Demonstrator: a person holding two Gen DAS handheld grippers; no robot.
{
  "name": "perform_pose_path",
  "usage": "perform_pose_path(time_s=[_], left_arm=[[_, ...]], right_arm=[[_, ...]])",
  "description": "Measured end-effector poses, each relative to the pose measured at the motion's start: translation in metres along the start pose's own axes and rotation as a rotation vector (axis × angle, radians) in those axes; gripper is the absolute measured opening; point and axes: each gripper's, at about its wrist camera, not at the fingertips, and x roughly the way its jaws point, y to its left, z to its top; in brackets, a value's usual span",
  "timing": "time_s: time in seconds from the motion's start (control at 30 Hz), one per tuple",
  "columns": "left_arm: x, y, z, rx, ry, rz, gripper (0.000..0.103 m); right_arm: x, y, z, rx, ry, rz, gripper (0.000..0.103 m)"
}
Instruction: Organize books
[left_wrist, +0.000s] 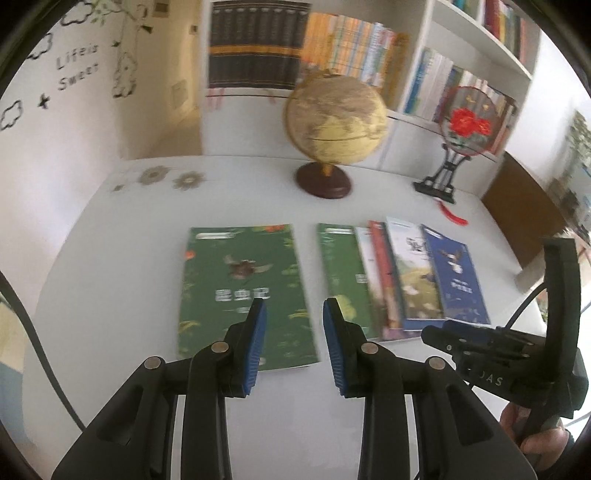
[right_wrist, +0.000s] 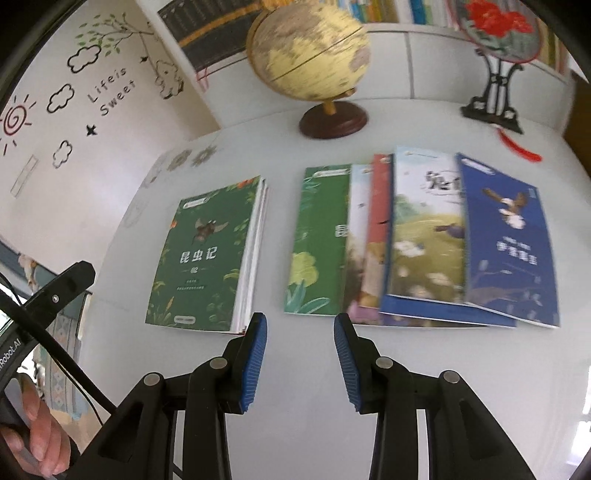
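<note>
A green insect book (left_wrist: 243, 291) (right_wrist: 207, 254) lies flat on top of a small pile on the white table (left_wrist: 110, 277). To its right, several books lie fanned and overlapping, from a green one (left_wrist: 340, 273) (right_wrist: 321, 240) to a blue bird book (left_wrist: 458, 280) (right_wrist: 509, 240). My left gripper (left_wrist: 294, 304) hovers over the green book's near right corner, open, nothing between its blue pads. My right gripper (right_wrist: 301, 319) hangs open and empty above the bare table in front of the gap between pile and fan.
A globe (left_wrist: 334, 122) (right_wrist: 308, 51) on a dark round base and a red-flower fan ornament (left_wrist: 465, 122) on a black stand are at the table's back. Behind them a white bookshelf (left_wrist: 369, 48) is full of books. A decorated wall is at the left.
</note>
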Motion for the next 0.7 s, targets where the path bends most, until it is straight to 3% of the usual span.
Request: perform_pose_path(time_s=[0.17,0.27,0.4,0.7], left_arm=[[0.014,-0.033,0.001,0.020,0.028,-0.089,0.029],[0.018,-0.056,-0.001,0.047,0.043,-0.114,0.029],[0.028,-0.085,0.002,0.073,0.054,-0.124,0.029],[0.088,-0.145,0.015,0.045,0.115,-0.292,0.029]], right_arm=[[-0.034,-0.023,-0.005,0.029,-0.042,-0.079,0.038],[-0.051,-0.048,-0.009,0.069,-0.077,-0.102,0.052],[-0.059,-0.087,-0.008,0.114,-0.091,-0.100,0.052],[-0.045,-0.171,0.007,0.183,-0.046,-0.112,0.052]])
